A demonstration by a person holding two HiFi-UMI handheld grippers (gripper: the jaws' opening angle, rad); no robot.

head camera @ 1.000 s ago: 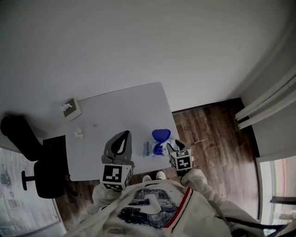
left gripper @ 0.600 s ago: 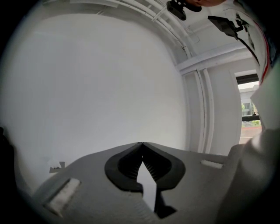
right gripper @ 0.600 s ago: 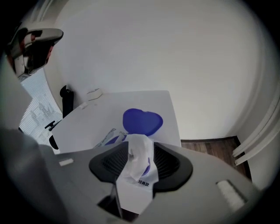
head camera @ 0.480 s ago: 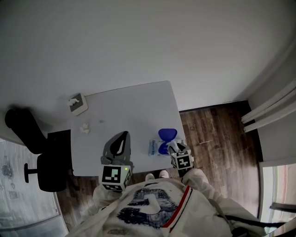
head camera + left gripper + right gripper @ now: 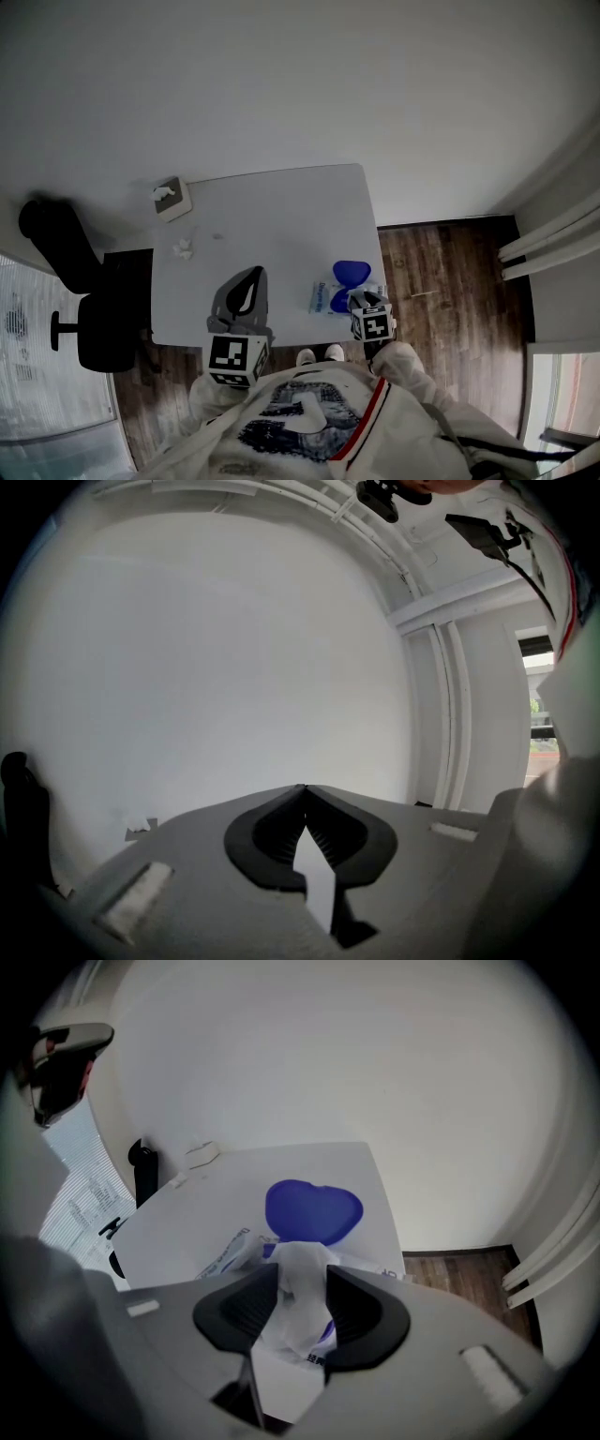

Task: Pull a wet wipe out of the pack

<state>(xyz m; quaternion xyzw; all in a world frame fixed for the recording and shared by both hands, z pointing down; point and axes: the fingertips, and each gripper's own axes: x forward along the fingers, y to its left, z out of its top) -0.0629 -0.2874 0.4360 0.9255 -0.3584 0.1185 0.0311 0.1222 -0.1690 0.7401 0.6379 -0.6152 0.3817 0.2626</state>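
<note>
Closing on the task's item, catalogued from the pack (image 5: 322, 298) outward.

- Pack: lies flat on the bench (image 5: 272, 216), by the bench edge nearest the person.
- Blue lid (image 5: 314, 1211): flipped open, on the pack's far side.
- Wet wipe (image 5: 300, 1302): white tuft rising from the pack's opening, long axis pointing up out of the pack.
- Right hand-held gripper (image 5: 302, 1274): directly over the pack and angled steeply down. Its jaws are apart and have just been closing, with the tuft between them. The tuft brushes both pads, but no firm pinch shows.
- Left hand-held gripper (image 5: 305, 789): tips together, nothing held, well to the pack's left over bare bench.

Judgement: the right hand is the nearer. What remains is a pinch, then a pull upward along the tuft's axis.
</note>
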